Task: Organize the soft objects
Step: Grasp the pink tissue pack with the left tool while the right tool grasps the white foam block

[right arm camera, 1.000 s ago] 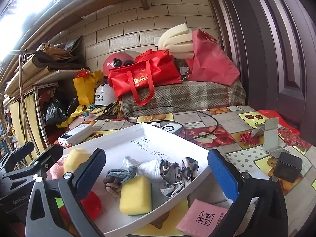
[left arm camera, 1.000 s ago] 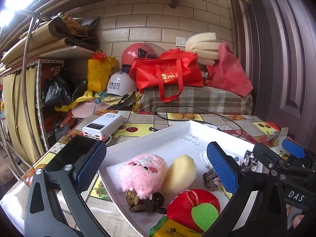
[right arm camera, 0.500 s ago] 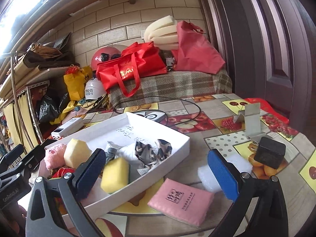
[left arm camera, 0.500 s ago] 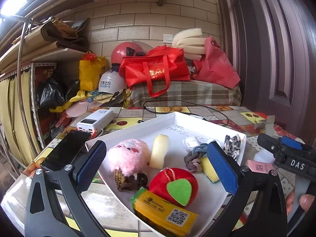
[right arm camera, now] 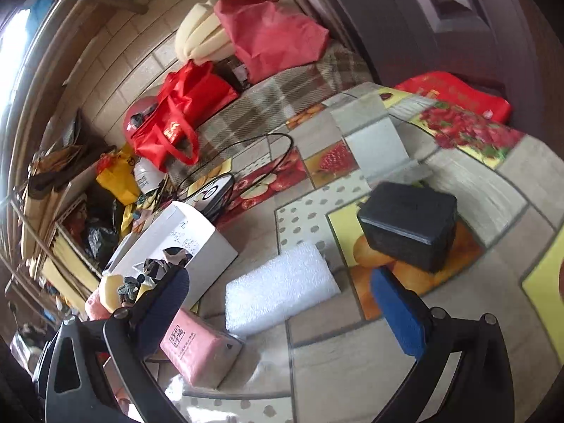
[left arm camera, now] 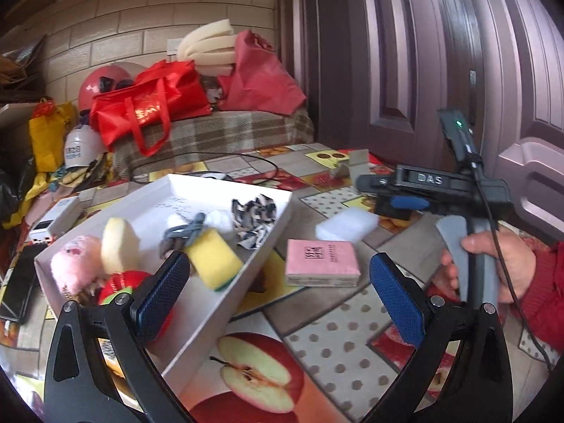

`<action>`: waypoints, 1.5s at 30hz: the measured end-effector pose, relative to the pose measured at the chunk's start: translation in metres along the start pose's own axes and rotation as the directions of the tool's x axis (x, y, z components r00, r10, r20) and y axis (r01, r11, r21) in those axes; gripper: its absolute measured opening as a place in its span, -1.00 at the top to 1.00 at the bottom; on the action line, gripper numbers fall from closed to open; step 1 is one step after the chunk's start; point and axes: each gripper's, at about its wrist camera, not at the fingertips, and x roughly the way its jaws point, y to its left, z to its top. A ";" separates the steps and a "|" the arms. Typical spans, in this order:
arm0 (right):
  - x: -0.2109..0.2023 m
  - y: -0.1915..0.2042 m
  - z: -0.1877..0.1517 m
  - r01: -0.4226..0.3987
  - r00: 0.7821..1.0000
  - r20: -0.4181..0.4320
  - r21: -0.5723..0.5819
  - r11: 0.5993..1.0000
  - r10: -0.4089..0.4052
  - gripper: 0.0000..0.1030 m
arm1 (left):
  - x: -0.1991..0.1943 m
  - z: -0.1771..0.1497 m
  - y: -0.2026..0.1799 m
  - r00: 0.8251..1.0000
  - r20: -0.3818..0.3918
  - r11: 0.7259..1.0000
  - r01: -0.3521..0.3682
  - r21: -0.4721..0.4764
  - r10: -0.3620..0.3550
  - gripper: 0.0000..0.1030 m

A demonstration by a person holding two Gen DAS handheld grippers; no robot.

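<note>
Left wrist view: the left gripper (left arm camera: 278, 292) is being held with jaws wide apart, nothing between the pads. The pink packet (left arm camera: 321, 263) is lying on the tablecloth (left arm camera: 338, 349) just ahead of the jaw gap, slightly toward the right jaw, clear of both pads. The white foam block (left arm camera: 347, 225) is sitting further ahead, beyond the packet and a little to the right. The white tray (left arm camera: 225, 308) is being seen ahead-left, its near wall crossing behind the left jaw. Inside it: a yellow sponge (left arm camera: 213, 259) just off the left jaw tip, a grey knotted cord (left arm camera: 183, 234), a patterned cloth (left arm camera: 253, 218) at the far end, a cream foam piece (left arm camera: 118, 243), a pink plush (left arm camera: 70, 268) and a red round pouch (left arm camera: 123, 283) partly hidden behind the left jaw. Off to the right, the right gripper (left arm camera: 398, 204) is being carried by a hand (left arm camera: 493, 264) in a red sleeve; its opening cannot be told here.

Right wrist view: the right gripper (right arm camera: 280, 299) is being held wide open, empty. The white foam block (right arm camera: 282, 289) is lying on the tablecloth (right arm camera: 352, 370) squarely between the jaws, just past the tips, untouched. The pink packet (right arm camera: 199, 347) is lying beside the left jaw, partly covered by it. A black box (right arm camera: 410, 224) is standing ahead of the right jaw. The white tray (right arm camera: 197, 246) is sitting ahead-left with the patterned cloth (right arm camera: 172, 259) and cream foam piece (right arm camera: 109, 290) showing over its wall.
</note>
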 end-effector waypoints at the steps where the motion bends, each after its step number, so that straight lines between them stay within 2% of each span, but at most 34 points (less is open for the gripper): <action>1: 0.004 0.006 0.004 -0.019 1.000 -0.014 -0.055 0.998 0.018 -1.00 | 0.005 0.001 -0.006 1.000 -0.021 1.000 0.012 0.014 -0.012 -0.99; 4: 0.032 0.030 0.008 -0.057 0.992 -0.124 -0.205 0.977 0.032 -1.00 | 0.023 0.001 -0.020 0.992 -0.115 0.997 0.052 0.059 -0.045 -0.99; 6: 0.054 0.036 0.010 -0.074 0.981 -0.193 -0.242 0.967 0.027 -1.00 | 0.036 0.001 -0.026 0.980 -0.187 0.993 0.085 0.076 -0.069 -0.99; 9: 0.069 0.037 0.017 -0.080 0.977 -0.210 -0.265 0.961 0.023 -1.00 | 0.056 -0.003 -0.028 0.952 -0.287 0.990 0.129 0.061 -0.107 -0.99; 12: 0.082 0.039 0.017 -0.101 0.963 -0.268 -0.289 0.952 0.021 -1.00 | 0.073 -0.005 -0.023 0.923 -0.355 0.988 0.152 -0.009 -0.146 -0.99; 16: 0.083 0.042 0.013 -0.137 0.948 -0.317 -0.344 0.929 0.022 -1.00 | 0.079 -0.001 -0.016 0.931 -0.331 0.987 0.133 -0.091 -0.156 -0.99; 20: 0.068 0.039 0.007 -0.203 0.928 -0.367 -0.335 0.920 0.071 -1.00 | 0.089 0.004 -0.022 0.929 -0.337 0.988 0.131 -0.082 -0.151 -0.99; 26: 0.016 0.025 -0.013 -0.330 0.867 -0.459 -0.234 0.914 0.195 -0.99 | 0.103 0.008 -0.031 0.922 -0.358 0.988 0.147 -0.038 -0.151 -0.99; 27: 0.006 0.020 -0.013 -0.332 0.868 -0.451 -0.213 0.919 0.209 -0.99 | 0.106 0.009 -0.032 0.921 -0.359 0.989 0.147 -0.033 -0.149 -0.99; 31: -0.034 -0.007 -0.007 -0.301 0.909 -0.334 -0.108 0.947 0.251 -1.00 | 0.119 0.014 -0.040 0.919 -0.367 0.988 0.154 -0.009 -0.146 -0.99; 34: -0.049 -0.022 -0.006 -0.268 0.931 -0.276 -0.072 0.961 0.239 -1.00 | 0.129 0.017 -0.050 0.909 -0.383 0.982 0.187 0.026 -0.163 -0.98; 35: -0.049 -0.026 -0.005 -0.258 0.935 -0.269 -0.060 0.964 0.233 -1.00 | 0.128 0.017 -0.054 0.900 -0.385 0.971 0.234 0.036 -0.203 -0.74; 37: -0.045 -0.035 -0.004 -0.246 0.935 -0.269 -0.028 0.969 0.230 -1.00 | 0.120 0.016 -0.060 0.886 -0.374 0.949 0.312 0.045 -0.274 -0.43; 38: -0.043 -0.038 -0.003 -0.248 0.934 -0.268 -0.016 0.969 0.235 -1.00 | 0.117 0.014 -0.063 0.876 -0.381 0.940 0.338 0.049 -0.296 -0.40; 45: -0.037 -0.043 -0.001 -0.262 0.929 -0.277 -0.024 0.965 0.246 -1.00 | 0.096 0.005 -0.075 0.857 -0.394 0.921 0.384 0.060 -0.332 -0.40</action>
